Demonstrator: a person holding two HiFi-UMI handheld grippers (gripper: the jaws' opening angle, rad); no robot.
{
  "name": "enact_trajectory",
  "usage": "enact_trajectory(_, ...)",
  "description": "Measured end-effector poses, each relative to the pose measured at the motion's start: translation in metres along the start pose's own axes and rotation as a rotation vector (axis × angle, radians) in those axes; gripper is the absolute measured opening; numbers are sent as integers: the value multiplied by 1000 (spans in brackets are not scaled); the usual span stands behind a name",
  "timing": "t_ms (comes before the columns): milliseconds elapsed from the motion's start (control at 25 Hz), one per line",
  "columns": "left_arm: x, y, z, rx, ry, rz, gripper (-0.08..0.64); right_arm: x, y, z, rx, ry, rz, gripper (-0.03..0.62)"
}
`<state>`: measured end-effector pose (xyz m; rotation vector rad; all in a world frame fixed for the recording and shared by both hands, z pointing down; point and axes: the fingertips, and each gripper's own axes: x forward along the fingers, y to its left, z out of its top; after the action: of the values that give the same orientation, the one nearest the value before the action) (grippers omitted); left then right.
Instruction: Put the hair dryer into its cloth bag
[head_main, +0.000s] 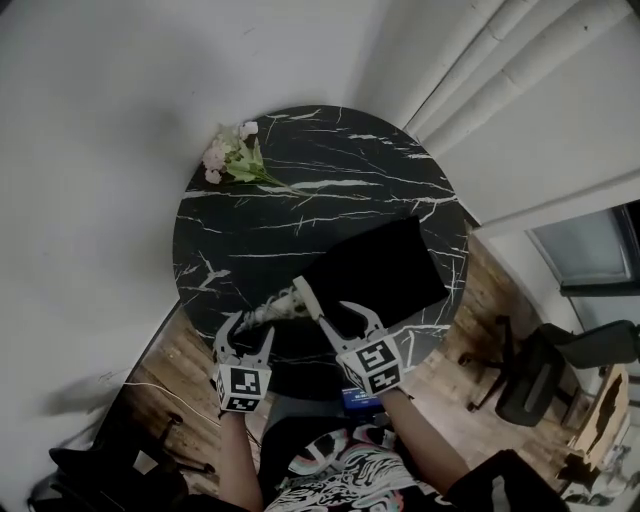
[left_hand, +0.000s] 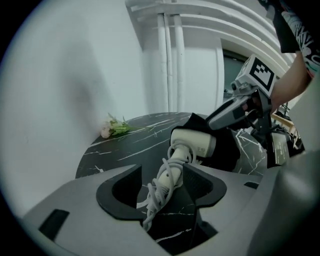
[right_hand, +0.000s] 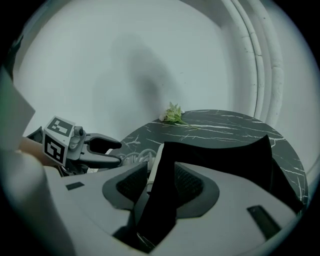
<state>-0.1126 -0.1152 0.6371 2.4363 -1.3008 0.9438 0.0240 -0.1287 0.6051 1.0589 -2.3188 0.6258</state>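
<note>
A white hair dryer (head_main: 283, 303) lies at the near edge of the round black marble table (head_main: 250, 225), its head (left_hand: 196, 141) at the mouth of the black cloth bag (head_main: 385, 268). Its coiled white cord (left_hand: 159, 192) runs back between the jaws of my left gripper (left_hand: 162, 175), which stand apart without pressing on it. My right gripper (right_hand: 161, 182) is open too, with the bag's near edge (right_hand: 160, 200) standing between its pads. In the head view the left gripper (head_main: 252, 328) and the right gripper (head_main: 335, 312) sit side by side at the table's front.
A small bunch of pink flowers (head_main: 232, 155) lies at the table's far left rim. White walls curve behind the table. An office chair (head_main: 540, 370) stands on the wooden floor to the right. The person's body is close against the table's near edge.
</note>
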Motion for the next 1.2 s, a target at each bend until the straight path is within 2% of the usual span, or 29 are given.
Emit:
enact_trajectory(240, 16, 1, -16, 59, 63, -51, 277, 14, 0, -10, -35, 67, -33, 143)
enact_trajectory(400, 23, 1, -21, 47, 78, -81, 287, 15, -7, -11, -38, 76, -73, 142)
enact_trajectory(560, 29, -2, -25, 62, 103, -113, 287, 15, -10, -9, -25, 84, -69, 141)
enact_trajectory(600, 30, -3, -27, 78, 115, -118, 287, 15, -11, -8, -30, 83, -70, 134)
enact_trajectory(640, 31, -4, -29, 99, 129, -123, 287, 14, -11, -7, -37, 81, -74, 99)
enact_trajectory(680, 32, -4, -32, 122, 141, -126, 285, 14, -12, -7, -42, 79, -75, 26)
enact_trajectory(760, 33, -4, -34, 151, 156, -132, 231, 14, -12, -7, -37, 80, -67, 26)
enact_trajectory(880, 33, -4, -34, 160, 161, -158, 215, 13, -12, -7, -23, 81, -62, 26)
enact_trajectory(1040, 29, -11, -32, 231, 134, -173, 185, 9, -13, -3, -19, 65, -70, 26)
enact_trajectory(1200, 22, -18, -28, 199, 86, -184, 178, 6, -16, -2, -19, 58, -70, 26)
